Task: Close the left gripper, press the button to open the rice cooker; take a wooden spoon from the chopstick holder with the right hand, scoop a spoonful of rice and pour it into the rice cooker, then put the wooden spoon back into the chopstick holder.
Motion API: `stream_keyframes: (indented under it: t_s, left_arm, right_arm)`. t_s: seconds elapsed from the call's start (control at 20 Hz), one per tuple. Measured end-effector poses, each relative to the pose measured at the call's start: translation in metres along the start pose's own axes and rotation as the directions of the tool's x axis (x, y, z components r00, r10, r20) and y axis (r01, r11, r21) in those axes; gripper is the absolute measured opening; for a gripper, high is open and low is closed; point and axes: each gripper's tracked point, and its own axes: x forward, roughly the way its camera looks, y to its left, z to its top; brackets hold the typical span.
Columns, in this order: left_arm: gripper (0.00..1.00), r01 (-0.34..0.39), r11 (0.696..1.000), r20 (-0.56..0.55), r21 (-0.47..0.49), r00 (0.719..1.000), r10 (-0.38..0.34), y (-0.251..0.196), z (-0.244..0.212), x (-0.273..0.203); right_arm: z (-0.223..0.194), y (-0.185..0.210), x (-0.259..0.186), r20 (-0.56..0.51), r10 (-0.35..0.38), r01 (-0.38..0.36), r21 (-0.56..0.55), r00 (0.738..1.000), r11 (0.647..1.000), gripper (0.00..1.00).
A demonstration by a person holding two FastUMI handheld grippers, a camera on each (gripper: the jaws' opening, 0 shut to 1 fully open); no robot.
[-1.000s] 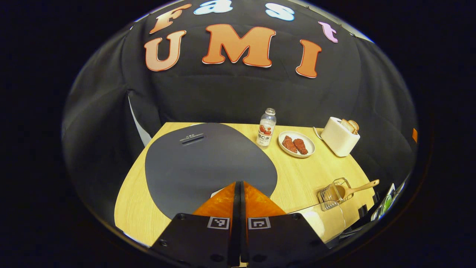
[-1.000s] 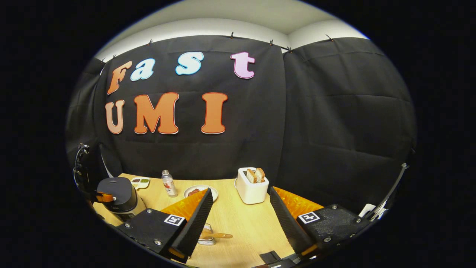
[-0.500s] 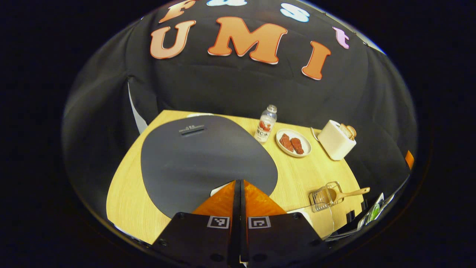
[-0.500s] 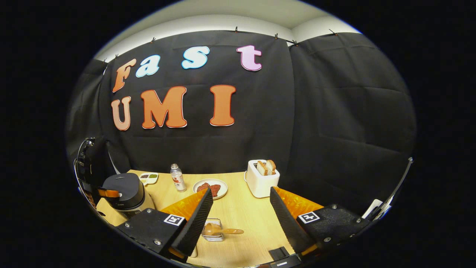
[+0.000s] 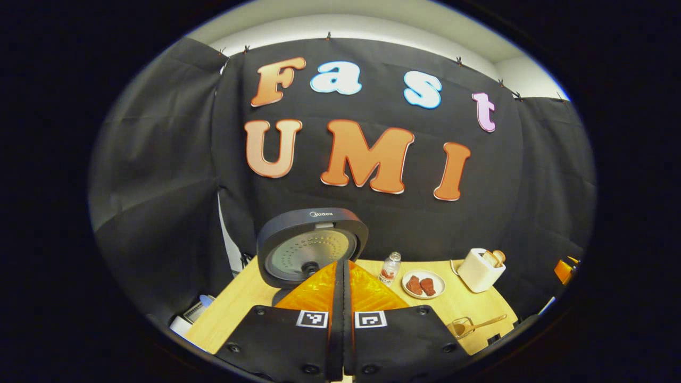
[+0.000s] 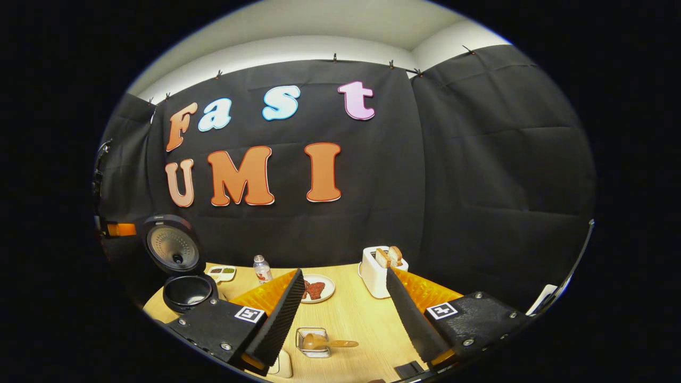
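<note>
The dark grey round rice cooker (image 6: 183, 271) now stands open: its lid (image 5: 313, 246) has swung upright, showing a pale dimpled inner plate, whereas half a second ago the lid lay flat and shut under the left gripper. In the right gripper view the black inner pot (image 6: 187, 292) is exposed at the table's left end, below the raised lid. The left gripper (image 5: 343, 268) has its two fingers pressed together with nothing between them, and it has lifted away, so the lid that crowded its view before now sits farther off beyond the fingertips. The right gripper (image 6: 345, 298) has its fingers spread wide apart, holding nothing, above the light wooden table (image 6: 346, 314); it has barely shifted. The wooden spoon (image 6: 327, 342) lies with its bowl inside the small clear chopstick holder (image 6: 311, 340), handle pointing out to the right, between and below the right gripper's fingers, untouched. Behind stand a small clear plastic bottle with a red label (image 6: 261, 268), a white plate with reddish-brown pieces of food (image 6: 318, 290), and a white toaster holding bread slices (image 6: 380, 271), all where they were.
</note>
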Motion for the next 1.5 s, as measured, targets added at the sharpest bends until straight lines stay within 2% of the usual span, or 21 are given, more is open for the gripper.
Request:
stream_keyframes:
  t_s: [0.05,0.2,0.25,0.3,0.4,0.55,0.6,0.65,0.7,0.75,0.8,0.85,1.0,1.05,1.1,1.15,1.3,1.4,1.5]
  left_arm:
    - [0.05,-0.023,1.0,0.022,0.015,0.999,0.023,0.007,0.007,-0.007]
    - [0.05,-0.08,0.995,0.061,0.051,0.995,0.077,0.026,0.018,-0.018]
    - [0.06,-0.092,0.995,0.071,0.048,0.994,0.089,0.03,0.018,-0.019]
    - [0.05,-0.11,0.993,0.081,0.041,0.991,0.107,0.036,0.02,-0.022]
    - [0.05,-0.127,0.992,0.091,0.017,0.988,0.125,0.048,0.026,-0.027]
    - [0.28,-0.125,0.992,0.089,-0.029,0.988,0.127,0.059,0.028,-0.038]
    - [0.29,-0.132,0.991,0.093,-0.038,0.987,0.135,0.062,0.029,-0.038]
    - [0.47,-0.136,0.99,0.101,-0.035,0.985,0.139,0.067,0.028,-0.043]
    - [0.64,-0.151,0.988,0.114,-0.027,0.982,0.153,0.072,0.031,-0.047]
    - [0.82,-0.161,0.987,0.126,-0.017,0.979,0.162,0.079,0.034,-0.052]
    - [0.81,-0.174,0.985,0.138,-0.01,0.975,0.174,0.084,0.037,-0.055]
    - [0.75,-0.192,0.981,0.153,-0.008,0.97,0.191,0.091,0.039,-0.059]
    - [0.87,-0.215,0.976,0.187,-0.024,0.958,0.216,0.105,0.048,-0.072]
    - [0.91,-0.231,0.973,0.191,-0.025,0.954,0.231,0.112,0.048,-0.077]
    - [0.95,-0.246,0.969,0.196,-0.028,0.949,0.247,0.119,0.049,-0.079]
    - [0.99,-0.259,0.965,0.202,-0.032,0.944,0.26,0.125,0.052,-0.081]
    - [0.99,-0.299,0.954,0.212,-0.018,0.932,0.296,0.141,0.052,-0.085]
    - [1.0,-0.318,0.948,0.209,0.011,0.928,0.309,0.147,0.047,-0.085]
    - [1.0,-0.329,0.944,0.2,0.03,0.927,0.316,0.153,0.042,-0.082]
  right_arm:
    - [0.0,-0.002,0.001,0.015,-0.011,0.011,-0.004,1.0,1.0,0.95]
    - [-0.002,-0.005,0.006,0.055,-0.03,0.031,-0.005,0.998,1.0,0.95]
    - [-0.008,-0.005,0.007,0.052,-0.031,0.031,0.001,0.998,1.0,1.0]
    - [-0.016,-0.004,0.008,0.043,-0.029,0.029,0.013,0.999,1.0,0.95]
    - [-0.031,-0.006,0.012,0.033,-0.027,0.025,0.047,0.999,0.999,0.95]
    - [-0.058,-0.009,0.019,0.03,-0.04,0.038,0.087,0.999,0.996,0.95]
    - [-0.069,-0.01,0.02,0.032,-0.043,0.04,0.087,0.999,0.995,0.95]
    - [-0.081,-0.011,0.022,0.024,-0.047,0.044,0.088,0.999,0.995,1.0]
    - [-0.095,-0.011,0.027,0.005,-0.048,0.047,0.089,0.999,0.995,0.95]
    - [-0.111,-0.011,0.029,-0.023,-0.052,0.054,0.09,0.998,0.994,0.95]
    - [-0.126,-0.011,0.032,-0.046,-0.055,0.059,0.093,0.997,0.994,0.95]
    - [-0.141,-0.01,0.034,-0.078,-0.062,0.07,0.094,0.995,0.993,0.95]
    - [-0.171,-0.006,0.04,-0.112,-0.07,0.082,0.114,0.991,0.99,0.95]
    - [-0.181,-0.003,0.043,-0.126,-0.071,0.087,0.128,0.989,0.988,1.0]
    - [-0.195,-0.001,0.047,-0.145,-0.072,0.093,0.145,0.987,0.985,0.95]
    - [-0.208,0.001,0.05,-0.168,-0.073,0.101,0.163,0.983,0.981,0.95]
    - [-0.243,0.009,0.057,-0.241,-0.071,0.129,0.232,0.968,0.964,0.95]
    - [-0.252,0.019,0.058,-0.258,-0.045,0.121,0.29,0.965,0.949,0.95]
    - [-0.255,0.021,0.058,-0.265,-0.048,0.137,0.329,0.963,0.934,0.92]
